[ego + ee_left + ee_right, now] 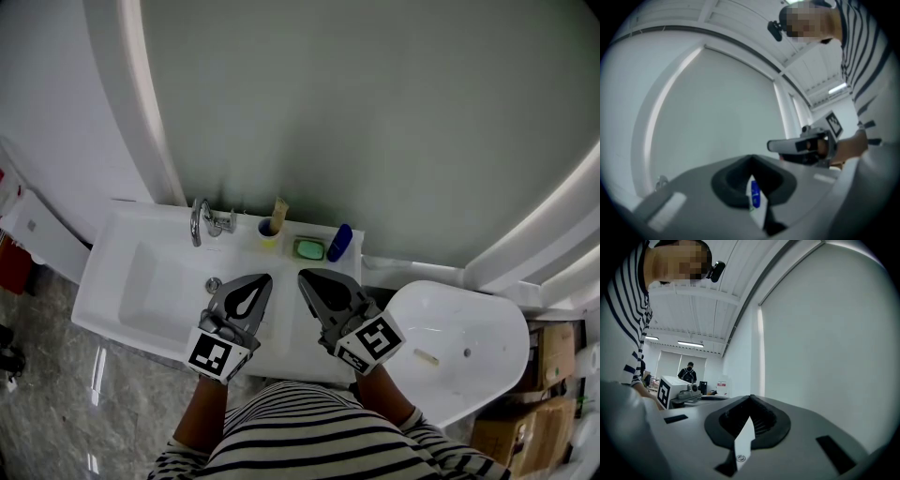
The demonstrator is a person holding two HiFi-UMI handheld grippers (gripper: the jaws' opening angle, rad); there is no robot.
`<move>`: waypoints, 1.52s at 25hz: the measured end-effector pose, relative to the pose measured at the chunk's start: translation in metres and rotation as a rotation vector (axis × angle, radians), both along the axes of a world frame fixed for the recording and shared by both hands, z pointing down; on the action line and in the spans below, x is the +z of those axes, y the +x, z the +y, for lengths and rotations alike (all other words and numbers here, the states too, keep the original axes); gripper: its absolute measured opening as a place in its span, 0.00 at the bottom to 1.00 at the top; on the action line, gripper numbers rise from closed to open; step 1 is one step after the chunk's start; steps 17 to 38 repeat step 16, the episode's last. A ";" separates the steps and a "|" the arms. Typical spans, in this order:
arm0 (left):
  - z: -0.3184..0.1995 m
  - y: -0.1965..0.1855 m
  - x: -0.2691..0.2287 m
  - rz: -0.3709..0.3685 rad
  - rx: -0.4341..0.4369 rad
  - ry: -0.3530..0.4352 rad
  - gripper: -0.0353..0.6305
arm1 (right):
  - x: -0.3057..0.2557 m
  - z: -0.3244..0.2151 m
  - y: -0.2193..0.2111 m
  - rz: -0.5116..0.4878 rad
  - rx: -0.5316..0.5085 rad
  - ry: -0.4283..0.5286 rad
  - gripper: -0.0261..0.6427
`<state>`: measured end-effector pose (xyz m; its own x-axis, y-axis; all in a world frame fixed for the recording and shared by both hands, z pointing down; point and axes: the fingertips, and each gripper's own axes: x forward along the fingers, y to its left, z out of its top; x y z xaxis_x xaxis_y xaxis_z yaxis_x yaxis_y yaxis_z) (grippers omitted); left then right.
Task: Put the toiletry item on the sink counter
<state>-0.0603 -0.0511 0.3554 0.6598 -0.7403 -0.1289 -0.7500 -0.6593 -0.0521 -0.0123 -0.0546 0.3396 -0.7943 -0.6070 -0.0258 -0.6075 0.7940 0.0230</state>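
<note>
Bottle (339,243), soap dish (309,249) and cup (268,228) stand along the counter's (351,268) back edge, the bottle nearest its back right corner. Left gripper (259,281) and right gripper (307,277) hover over the front edge, jaws closed on nothing, so the placing looks either finished or not yet begun.

A blue bottle (339,243), green soap (309,249) and a yellow cup (268,228) sit on the white sink counter (127,230) — the shirt (309,431) is black-and-white striped, the floor (47,394) grey-veined.
</note>
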 end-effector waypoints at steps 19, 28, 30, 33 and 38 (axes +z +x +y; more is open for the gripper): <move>-0.007 -0.001 0.004 -0.015 0.011 -0.008 0.06 | -0.001 -0.004 -0.001 0.006 0.004 0.004 0.05; -0.007 -0.001 0.004 -0.015 0.011 -0.008 0.06 | -0.001 -0.004 -0.001 0.006 0.004 0.004 0.05; -0.007 -0.001 0.004 -0.015 0.011 -0.008 0.06 | -0.001 -0.004 -0.001 0.006 0.004 0.004 0.05; -0.007 -0.001 0.004 -0.015 0.011 -0.008 0.06 | -0.001 -0.004 -0.001 0.006 0.004 0.004 0.05; -0.007 -0.001 0.004 -0.015 0.011 -0.008 0.06 | -0.001 -0.004 -0.001 0.006 0.004 0.004 0.05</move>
